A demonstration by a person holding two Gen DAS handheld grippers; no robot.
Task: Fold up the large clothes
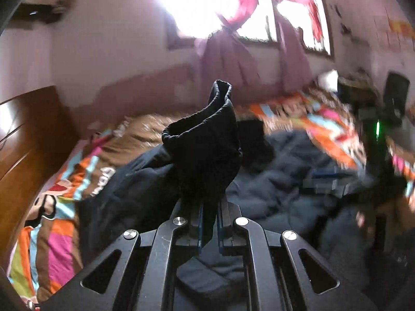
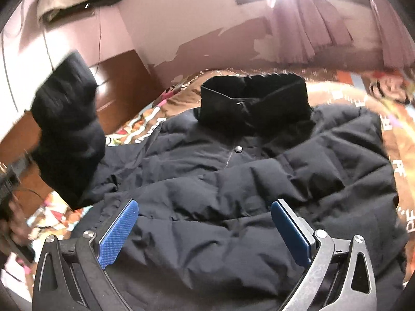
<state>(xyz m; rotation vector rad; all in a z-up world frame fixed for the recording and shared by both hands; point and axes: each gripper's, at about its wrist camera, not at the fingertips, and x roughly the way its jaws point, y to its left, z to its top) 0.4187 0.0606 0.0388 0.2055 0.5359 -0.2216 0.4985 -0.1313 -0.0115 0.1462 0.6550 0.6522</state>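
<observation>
A dark navy puffer jacket [image 2: 233, 176] lies face up on the bed, its black collar [image 2: 254, 103] at the far end. My left gripper [image 1: 208, 223] is shut on the jacket's sleeve [image 1: 205, 150], whose elastic cuff stands up above the jaws. In the right wrist view that lifted sleeve [image 2: 67, 134] hangs in the air at the left. My right gripper [image 2: 205, 225] hovers open over the jacket's lower body, its blue pads [image 2: 116, 233] wide apart with nothing between them.
A colourful patterned quilt [image 1: 59, 243] covers the bed under the jacket. A wooden headboard [image 1: 23, 142] stands at the left, pink curtains [image 1: 233, 59] and a bright window behind. The other gripper's dark body with a green light [image 1: 377, 129] shows at the right.
</observation>
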